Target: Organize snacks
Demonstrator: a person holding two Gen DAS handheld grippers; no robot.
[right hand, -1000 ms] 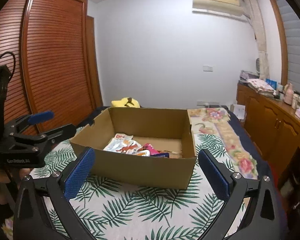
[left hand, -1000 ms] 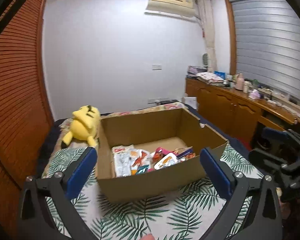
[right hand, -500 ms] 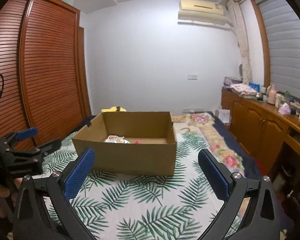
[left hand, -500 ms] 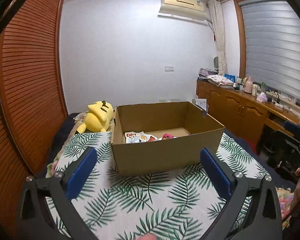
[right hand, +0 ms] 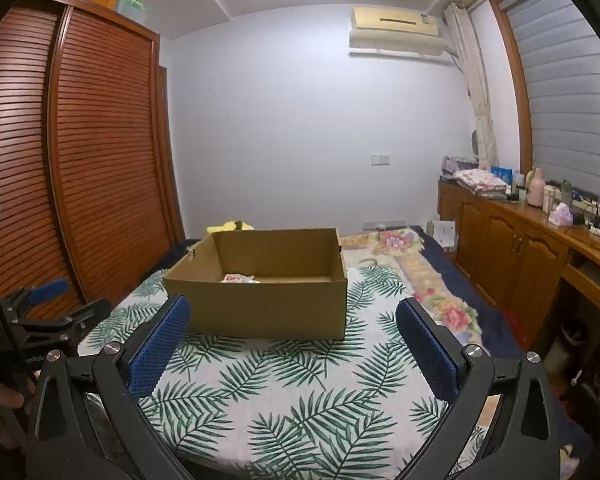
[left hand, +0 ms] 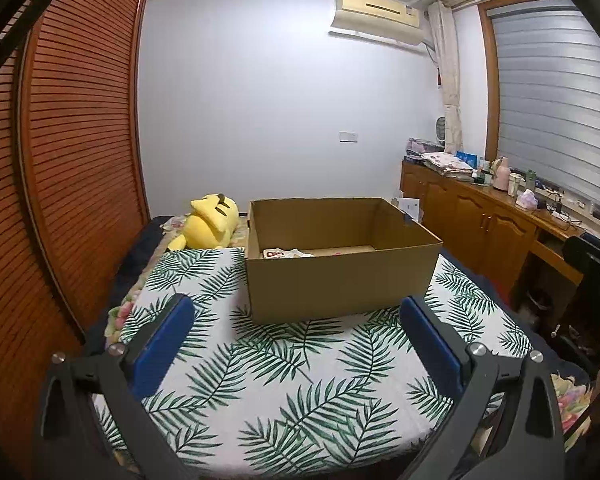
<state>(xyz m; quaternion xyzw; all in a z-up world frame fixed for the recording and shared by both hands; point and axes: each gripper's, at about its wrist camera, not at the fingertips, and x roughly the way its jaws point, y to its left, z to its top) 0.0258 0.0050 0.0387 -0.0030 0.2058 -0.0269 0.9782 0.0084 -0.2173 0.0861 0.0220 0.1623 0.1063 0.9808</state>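
Cardboard box [left hand: 342,280] was seen on palm-leaf bedspread [left hand: 284,380], at 12 o'clock from both grippers. Snack packets [left hand: 286,254] were glimpsed inside, at box's left. Left gripper [left hand: 296,334] and right gripper [right hand: 290,334] were held wide apart, empty. Yellow plush [left hand: 210,222] lay at 10 o'clock.

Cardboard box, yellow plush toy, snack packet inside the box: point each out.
Cardboard box [left hand: 340,280], left wrist view, front wall.
Yellow plush toy [left hand: 210,224], left wrist view, body.
Snack packet [right hand: 238,279], right wrist view, visible top edge.
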